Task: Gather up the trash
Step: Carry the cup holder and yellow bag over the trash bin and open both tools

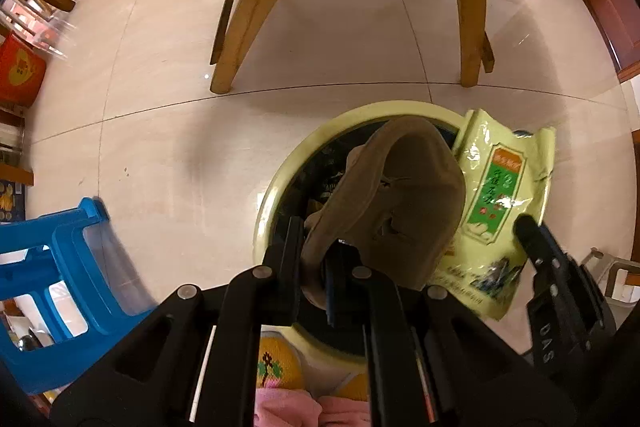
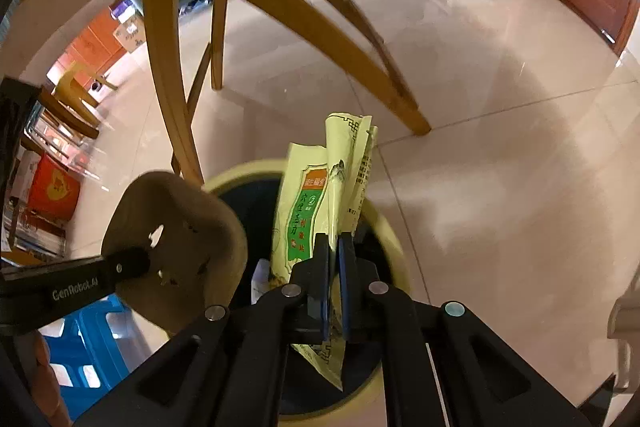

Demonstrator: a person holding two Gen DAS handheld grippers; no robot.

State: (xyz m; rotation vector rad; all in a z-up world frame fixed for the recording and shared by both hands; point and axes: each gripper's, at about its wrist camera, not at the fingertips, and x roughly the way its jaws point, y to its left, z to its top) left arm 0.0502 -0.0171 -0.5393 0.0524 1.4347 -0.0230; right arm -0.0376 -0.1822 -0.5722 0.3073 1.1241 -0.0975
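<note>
Right over the bin [image 1: 280, 183], both grippers are hanging with trash pinched in them. The bin is a round pale yellow-green one with a dark liner, sitting on the glossy tile floor [image 1: 160, 131] just in front of some wooden chair legs [image 1: 256, 7] at 12 o'clock in the left wrist view.

The left gripper [image 1: 316, 267] has its fingers squeezed tight on the edge of a crumpled brown paper tray [image 1: 400, 195], some kind of molded pulp thing with a couple of holes in it. It dangles above the mouth of the bin.

The right gripper [image 2: 334, 267] has its fingers clamped on a yellow-green snack bag [image 2: 312, 203] with a green and orange label. The bag stands up past the fingertips toward 12 o'clock, and its lower corner hangs down over the bin's dark opening. In the left wrist view the bag sits at about 3 o'clock from the tray, touching or nearly touching it, hard to say which.

A blue plastic stool [image 1: 60, 267] is at 8 o'clock on the floor, near the bin.
</note>
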